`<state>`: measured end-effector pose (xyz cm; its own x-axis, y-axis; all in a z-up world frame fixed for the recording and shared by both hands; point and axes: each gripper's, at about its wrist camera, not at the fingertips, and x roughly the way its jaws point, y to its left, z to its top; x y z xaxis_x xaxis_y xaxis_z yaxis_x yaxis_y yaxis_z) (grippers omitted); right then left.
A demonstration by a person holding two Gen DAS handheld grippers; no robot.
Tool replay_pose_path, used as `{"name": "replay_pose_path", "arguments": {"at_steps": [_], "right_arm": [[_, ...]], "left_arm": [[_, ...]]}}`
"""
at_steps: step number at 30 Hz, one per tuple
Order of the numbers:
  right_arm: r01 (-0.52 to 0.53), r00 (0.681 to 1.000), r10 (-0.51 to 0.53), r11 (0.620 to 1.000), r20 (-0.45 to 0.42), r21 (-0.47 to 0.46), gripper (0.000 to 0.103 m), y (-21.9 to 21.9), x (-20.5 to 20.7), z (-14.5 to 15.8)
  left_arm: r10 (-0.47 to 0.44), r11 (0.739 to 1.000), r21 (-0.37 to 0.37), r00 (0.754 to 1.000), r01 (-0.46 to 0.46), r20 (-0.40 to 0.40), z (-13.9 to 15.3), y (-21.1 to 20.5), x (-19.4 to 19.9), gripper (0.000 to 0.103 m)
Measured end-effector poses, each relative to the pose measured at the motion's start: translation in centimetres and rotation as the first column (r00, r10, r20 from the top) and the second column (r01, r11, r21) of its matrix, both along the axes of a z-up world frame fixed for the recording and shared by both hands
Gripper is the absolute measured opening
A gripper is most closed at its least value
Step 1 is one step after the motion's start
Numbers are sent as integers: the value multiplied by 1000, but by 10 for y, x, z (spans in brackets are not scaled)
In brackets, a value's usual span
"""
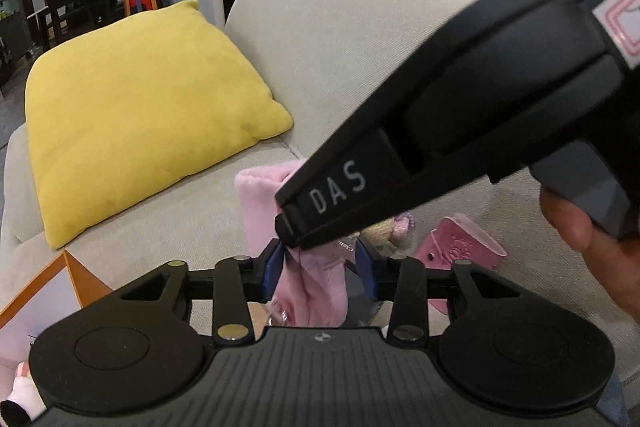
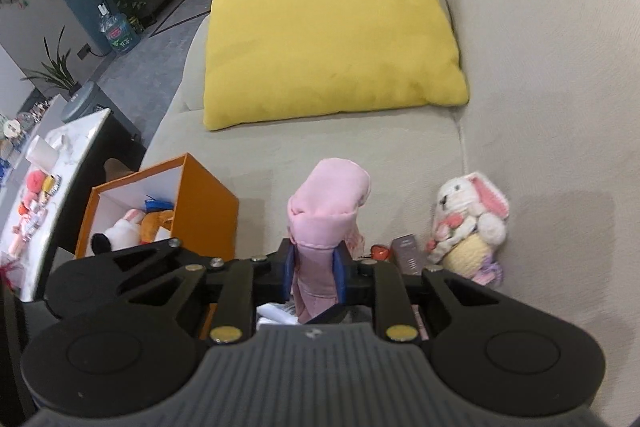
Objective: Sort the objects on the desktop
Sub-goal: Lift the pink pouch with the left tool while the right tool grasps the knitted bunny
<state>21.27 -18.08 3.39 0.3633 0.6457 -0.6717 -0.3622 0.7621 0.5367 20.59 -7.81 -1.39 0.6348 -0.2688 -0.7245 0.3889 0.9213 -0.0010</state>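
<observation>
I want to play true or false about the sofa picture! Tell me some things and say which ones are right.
1. The right claw is pinching a pink cloth. True.
2. The pillow on the sofa is blue. False: it is yellow.
3. The orange box has soft toys inside. True.
4. The crocheted bunny sits inside the orange box. False: it sits on the sofa seat, against the backrest.
5. The left claw has the pink cloth between its fingers. True.

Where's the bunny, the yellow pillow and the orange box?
bunny [image 2: 470,223]: right wrist view, on its body.
yellow pillow [image 2: 328,27]: right wrist view, on its middle.
orange box [image 2: 204,211]: right wrist view, on its side wall.
</observation>
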Motion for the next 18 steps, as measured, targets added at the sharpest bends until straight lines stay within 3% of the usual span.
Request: {"name": "replay_pose_path", "arguments": {"at_steps": [3,9,13,18], "right_arm": [[-2,1000,2,1000,-2,-4,21,2,4,-4],[-15,1000,15,1000,-17,3,24,-1,22,-13],[-1,1000,1,1000,4,-11,42,-11,38,-17],[47,999,-48,997,-14,-58,43,-29,64,-32]], "left_arm": [[-2,1000,27,1000,2,5,-3,-3,5,34],[-17,1000,2,999,17,-37,-7,-1,25,25],[-20,999,-29,998,19,-64,-6,7,43,22],[-2,998,-56,994,-5,-109,-10,20,65,22]]}}
